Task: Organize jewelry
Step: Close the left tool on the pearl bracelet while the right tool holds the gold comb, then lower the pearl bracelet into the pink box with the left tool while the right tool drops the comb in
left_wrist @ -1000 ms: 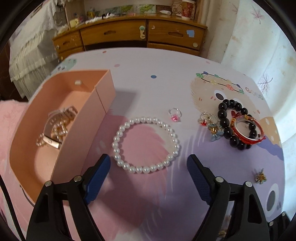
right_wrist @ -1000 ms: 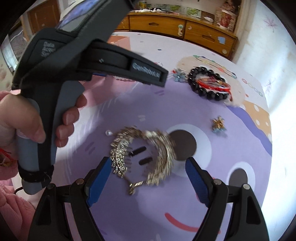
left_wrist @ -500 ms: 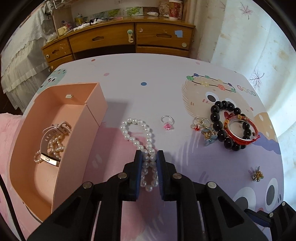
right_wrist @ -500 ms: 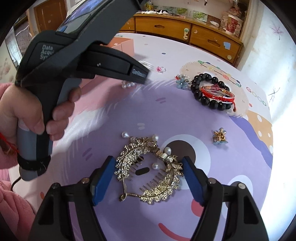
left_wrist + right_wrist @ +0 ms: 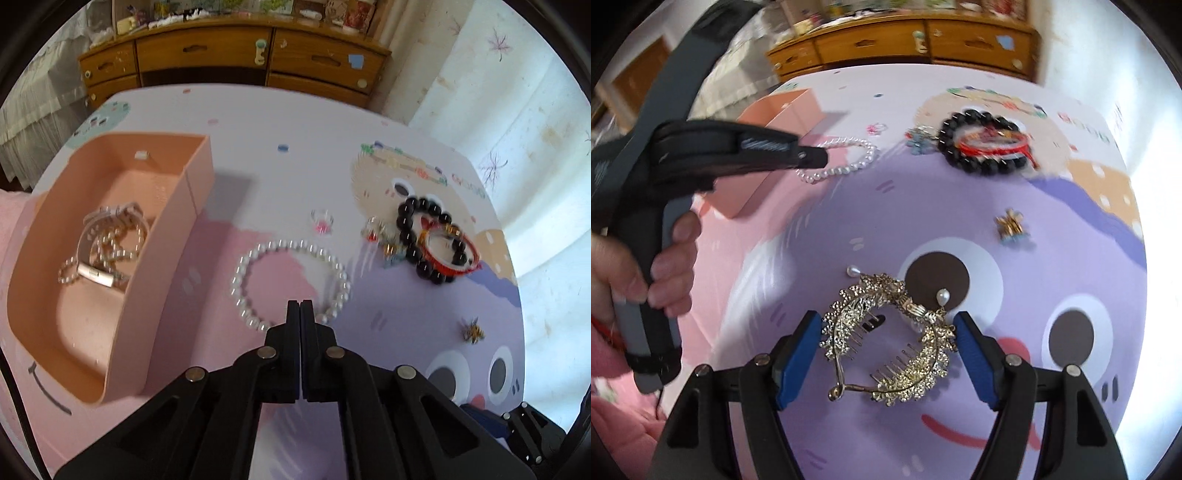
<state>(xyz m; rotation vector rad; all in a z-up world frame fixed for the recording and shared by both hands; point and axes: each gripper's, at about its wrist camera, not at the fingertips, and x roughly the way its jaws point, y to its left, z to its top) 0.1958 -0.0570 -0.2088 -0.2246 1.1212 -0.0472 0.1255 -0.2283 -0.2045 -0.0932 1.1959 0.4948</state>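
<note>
Few pieces lie in the open pink cardboard box [image 5: 122,291]; the left tool [image 5: 300,306] has apparently pinched the white pearl bracelet [image 5: 291,280], the right tool [image 5: 886,332] stands wide around the gold rhinestone hair comb [image 5: 886,339], and the rest waits on the desk [image 5: 258,147].

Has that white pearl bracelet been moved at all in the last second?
Yes. The pearl bracelet was squeezed narrow half a second ago; now it is a round loop again, about as far from the pink box, its near edge at the shut left gripper.
</note>
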